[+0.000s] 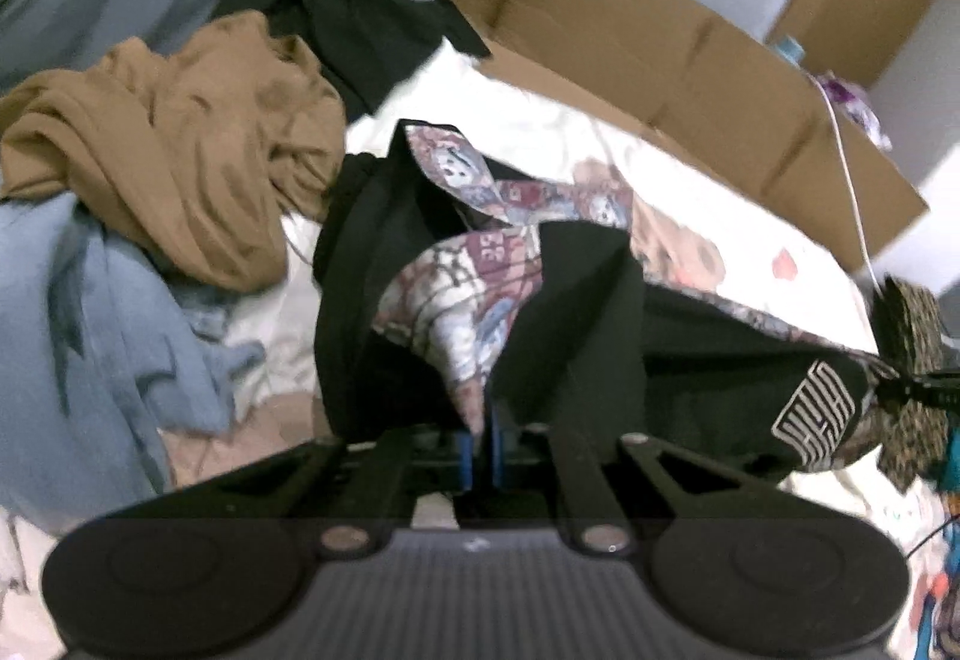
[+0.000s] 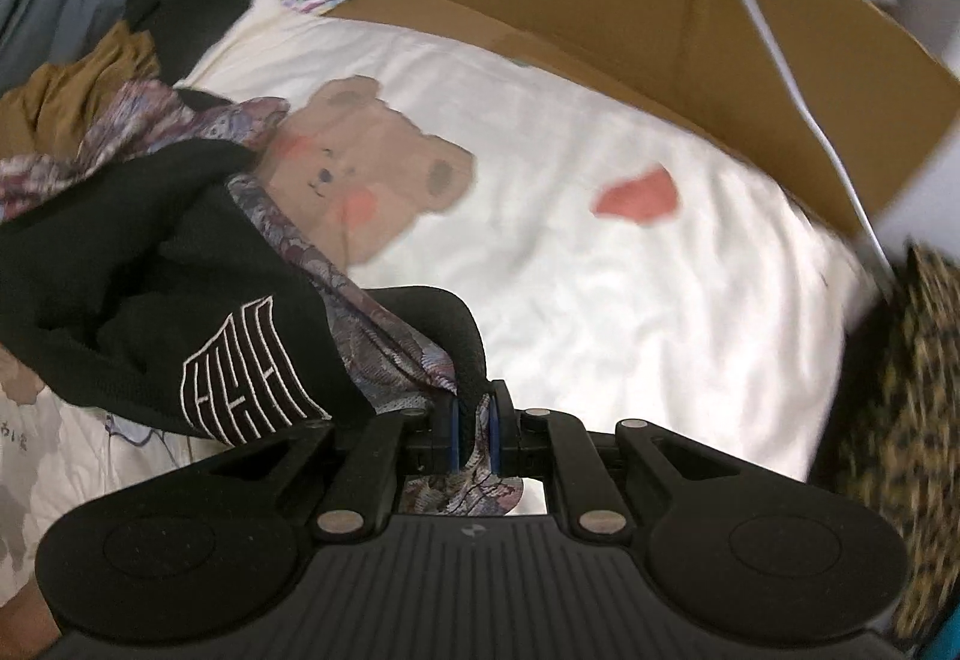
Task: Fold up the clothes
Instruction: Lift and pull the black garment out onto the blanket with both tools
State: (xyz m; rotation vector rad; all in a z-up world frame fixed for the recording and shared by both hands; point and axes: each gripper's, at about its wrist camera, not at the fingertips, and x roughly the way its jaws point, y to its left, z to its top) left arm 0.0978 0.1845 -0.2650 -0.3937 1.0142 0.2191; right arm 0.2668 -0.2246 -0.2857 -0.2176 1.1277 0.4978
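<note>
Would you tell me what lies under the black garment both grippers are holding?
Under the black garment lies white bedding printed with a bear; the bear's lower part is covered.

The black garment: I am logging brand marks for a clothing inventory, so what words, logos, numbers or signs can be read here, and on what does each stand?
White embroidered block emblem on the black garment: stylised bars, not legible as letters in either view.
Digits, perhaps "36", on its patterned lining: too blurred to confirm.
Small dark characters on the white bedsheet, at the right wrist view's left edge: too small to read.
Cardboard box: no print visible.
</note>
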